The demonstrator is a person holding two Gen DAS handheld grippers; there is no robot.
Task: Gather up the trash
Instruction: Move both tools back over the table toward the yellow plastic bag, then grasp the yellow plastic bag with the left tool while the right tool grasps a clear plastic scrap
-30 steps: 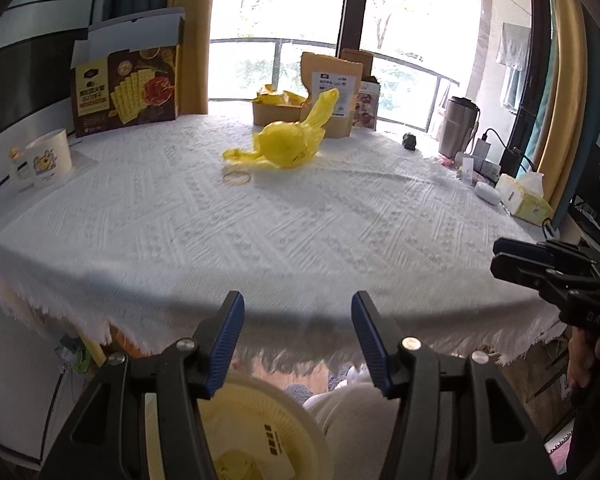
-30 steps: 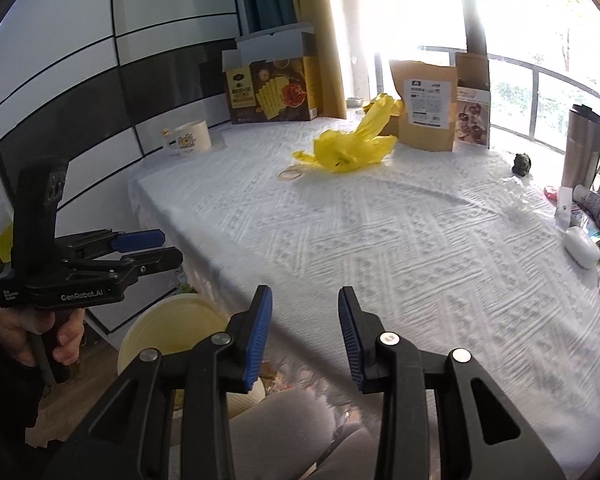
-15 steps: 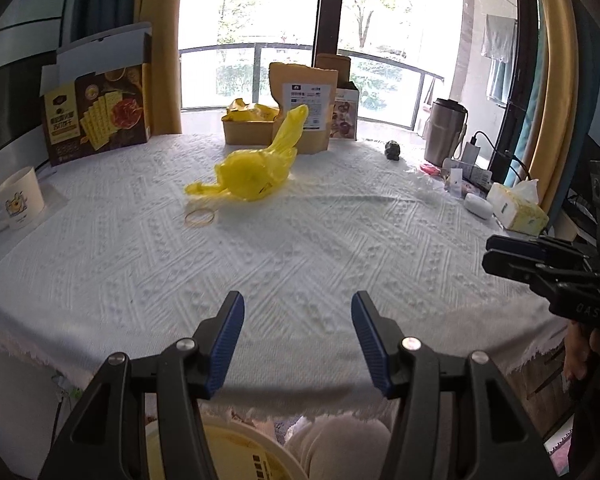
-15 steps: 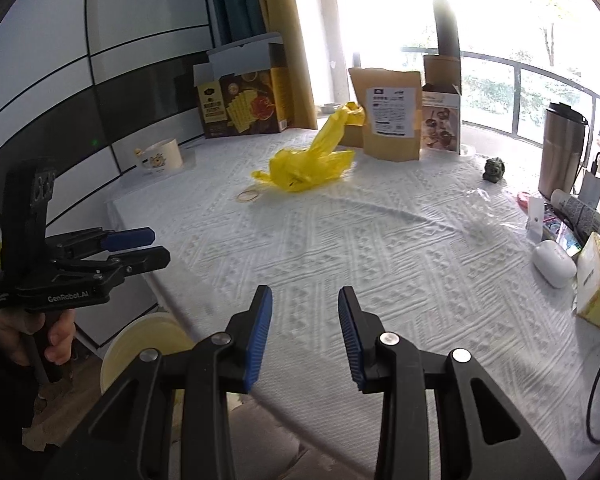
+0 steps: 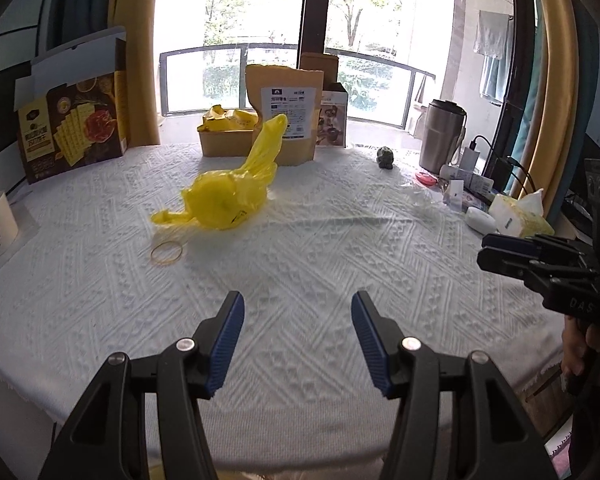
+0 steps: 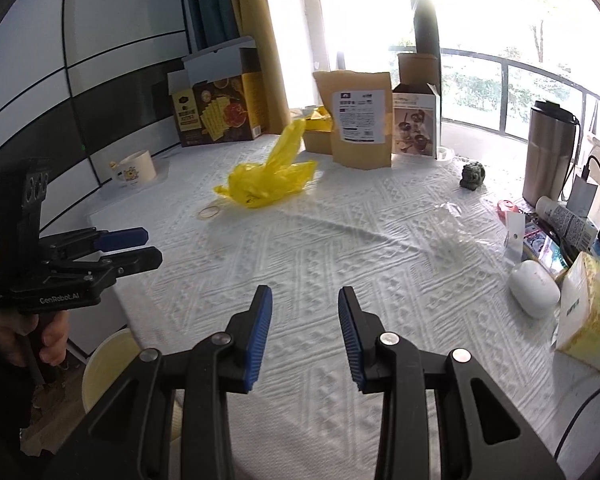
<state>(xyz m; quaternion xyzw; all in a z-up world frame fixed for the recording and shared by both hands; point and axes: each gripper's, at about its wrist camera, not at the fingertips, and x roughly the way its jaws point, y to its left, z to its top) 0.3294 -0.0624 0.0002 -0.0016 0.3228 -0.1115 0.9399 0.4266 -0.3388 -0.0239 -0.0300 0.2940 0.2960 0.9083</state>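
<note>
Two handheld grippers over a table w/ a white textured cloth [image 5: 300,248]. Left gripper [image 5: 298,322] sits low at the near edge, blue-padded fingers spread wide, nothing between them. Right gripper [image 6: 304,320] also above the cloth, fingers parted a bit less, also holding nothing. Each gripper shows at the edge of the other's view.

Yellow bag [image 5: 228,194], crumpled plastic w/ one end sticking up, lies on the cloth toward the far side, well apart from both grippers. Just in front of it, a rubber band [image 5: 166,252] lies flat on the cloth, near the bag's tail but not touching it.

Along the far edge by the window: snack box [image 5: 74,128] at left, kraft pouch [image 5: 286,120] upright behind the bag, steel tumbler [image 5: 442,140] at right. Mug [image 6: 134,168] at the left edge. Tissue pack [image 6: 592,320] and small clutter at the right edge. A pale bin [image 6: 108,364] on the floor below the near-left table corner, partly hidden; contents unclear.
</note>
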